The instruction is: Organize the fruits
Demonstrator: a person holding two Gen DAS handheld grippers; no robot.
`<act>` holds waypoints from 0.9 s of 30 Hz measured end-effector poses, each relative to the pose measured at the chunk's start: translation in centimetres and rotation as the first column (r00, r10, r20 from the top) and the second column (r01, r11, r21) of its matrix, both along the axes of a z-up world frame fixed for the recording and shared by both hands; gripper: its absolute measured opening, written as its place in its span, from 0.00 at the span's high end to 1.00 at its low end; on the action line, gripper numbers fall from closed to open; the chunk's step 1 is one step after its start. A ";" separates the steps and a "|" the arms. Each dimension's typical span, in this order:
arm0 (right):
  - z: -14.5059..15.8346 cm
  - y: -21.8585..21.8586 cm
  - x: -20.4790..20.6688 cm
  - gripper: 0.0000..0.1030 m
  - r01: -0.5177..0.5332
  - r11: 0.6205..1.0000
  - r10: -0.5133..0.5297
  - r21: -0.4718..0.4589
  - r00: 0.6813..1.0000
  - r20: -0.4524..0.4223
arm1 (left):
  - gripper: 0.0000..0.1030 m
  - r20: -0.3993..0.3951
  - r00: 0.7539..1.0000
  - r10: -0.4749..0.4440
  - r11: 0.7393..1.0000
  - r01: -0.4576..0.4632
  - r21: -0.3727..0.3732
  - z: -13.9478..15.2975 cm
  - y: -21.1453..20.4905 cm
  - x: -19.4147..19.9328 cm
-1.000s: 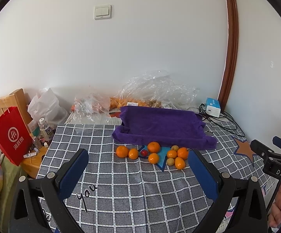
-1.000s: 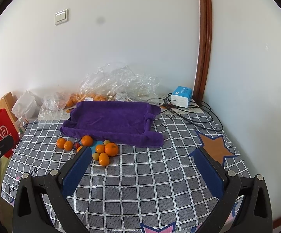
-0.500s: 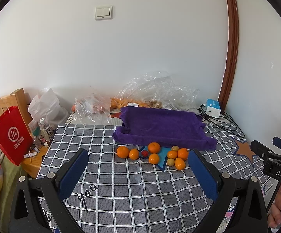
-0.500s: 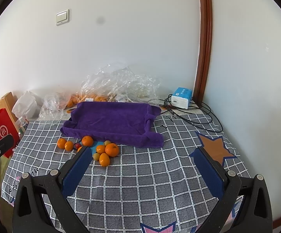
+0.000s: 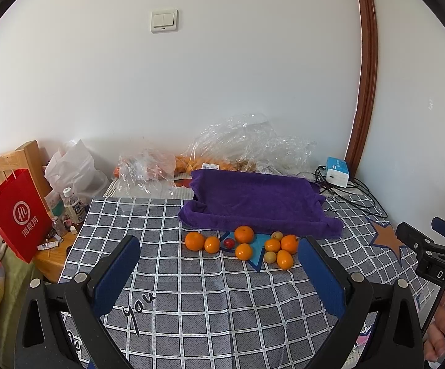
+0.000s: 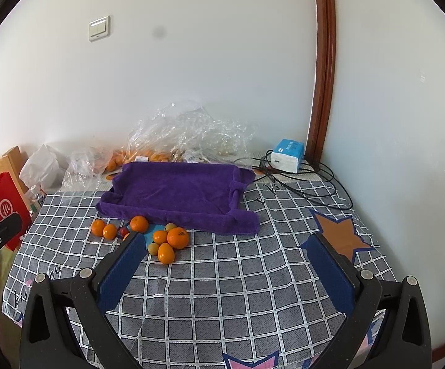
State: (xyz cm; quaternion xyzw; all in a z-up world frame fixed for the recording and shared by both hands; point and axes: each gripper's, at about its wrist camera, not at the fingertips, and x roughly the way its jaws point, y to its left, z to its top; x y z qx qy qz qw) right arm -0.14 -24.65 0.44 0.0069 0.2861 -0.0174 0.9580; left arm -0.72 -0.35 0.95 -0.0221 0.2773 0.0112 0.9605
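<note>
Fruits [image 5: 247, 244] lie beyond the wide-open left gripper [image 5: 219, 247].

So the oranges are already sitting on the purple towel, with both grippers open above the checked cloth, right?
Not quite. The oranges lie on the checked cloth just in front of the purple towel, not on it; the left wrist view shows this. Both the left gripper and the right gripper are open above the cloth.
</note>
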 end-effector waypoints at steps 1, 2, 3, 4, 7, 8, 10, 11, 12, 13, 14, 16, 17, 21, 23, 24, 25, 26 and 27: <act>0.0 0.0 0.0 0.00 0.000 1.000 0.000 0.000 1.000 0.000 | 0.00 0.000 1.000 0.000 1.000 0.000 0.000 0.0 0.0 0.0; 0.0 0.0 0.0 0.00 -0.001 1.000 0.001 0.000 1.000 0.001 | 0.00 0.000 1.000 0.001 1.000 -0.001 0.001 0.0 0.0 0.0; 0.0 0.0 0.0 0.00 -0.001 1.000 0.001 0.000 1.000 0.001 | 0.00 0.000 1.000 0.001 1.000 -0.001 0.001 0.1 0.0 0.0; 0.0 0.0 0.0 0.00 0.000 1.000 0.000 0.000 1.000 0.001 | 0.00 0.001 1.000 0.000 1.000 0.000 0.000 0.1 0.0 0.0; 0.0 0.0 0.0 0.00 -0.001 1.000 0.001 0.001 1.000 0.001 | 0.00 0.001 1.000 0.000 1.000 0.000 0.000 0.1 0.0 0.0; 0.0 0.0 0.0 0.00 -0.001 1.000 0.001 0.001 1.000 0.001 | 0.00 0.001 1.000 0.000 1.000 0.000 0.000 0.1 0.0 0.0; 0.0 0.0 0.0 0.00 -0.001 1.000 0.001 -0.001 1.000 0.001 | 0.00 0.002 1.000 0.000 1.000 0.000 0.000 0.4 0.1 0.0; -0.1 0.0 0.0 0.00 -0.001 1.000 0.001 -0.001 1.000 0.001 | 0.00 0.001 1.000 0.000 1.000 0.000 0.000 0.4 0.1 0.0; 0.0 0.0 -0.1 0.00 -0.001 1.000 0.001 -0.002 1.000 0.001 | 0.00 0.002 1.000 -0.001 1.000 0.001 -0.001 0.3 0.1 -0.1; 0.0 0.1 -0.1 0.00 -0.001 1.000 0.001 -0.003 1.000 0.002 | 0.00 0.002 1.000 -0.001 1.000 0.001 -0.001 0.4 0.1 0.0; 0.0 0.0 -0.1 0.00 -0.001 1.000 0.001 -0.003 1.000 0.002 | 0.00 0.002 1.000 -0.001 1.000 0.001 0.000 0.4 0.1 0.0; 0.0 0.1 -0.1 0.00 0.000 1.000 0.000 -0.002 1.000 0.003 | 0.00 0.001 1.000 0.000 1.000 0.000 0.002 0.4 0.1 -0.1; 0.1 0.1 -0.1 0.00 0.000 1.000 0.000 -0.001 1.000 0.003 | 0.00 0.002 1.000 0.000 1.000 0.000 0.001 0.4 0.1 -0.1; 0.0 0.0 -0.2 0.00 0.002 1.000 -0.002 0.002 1.000 0.005 | 0.00 0.002 1.000 0.001 1.000 -0.001 -0.001 0.3 0.1 -0.1; -0.1 0.0 -0.2 0.00 0.003 1.000 -0.003 0.004 1.000 0.006 | 0.00 0.003 1.000 0.000 1.000 0.000 0.000 0.3 0.1 -0.1; -0.1 0.0 -0.1 0.00 0.004 1.000 -0.004 0.004 1.000 0.006 | 0.00 0.003 1.000 0.000 1.000 0.000 -0.001 0.3 0.1 -0.1; -0.1 -0.1 -0.1 0.00 0.004 1.000 -0.004 0.005 1.000 0.006 | 0.00 0.002 1.000 -0.001 1.000 0.001 -0.003 0.3 0.1 -0.1; -0.2 -0.2 0.0 0.00 0.005 1.000 -0.005 0.006 1.000 0.006 | 0.00 0.002 1.000 -0.002 1.000 0.002 -0.002 0.3 0.1 -0.1; -0.3 -0.2 0.0 0.00 0.005 1.000 -0.005 0.008 1.000 0.005 | 0.00 0.002 1.000 -0.002 1.000 0.002 -0.003 0.3 0.1 -0.1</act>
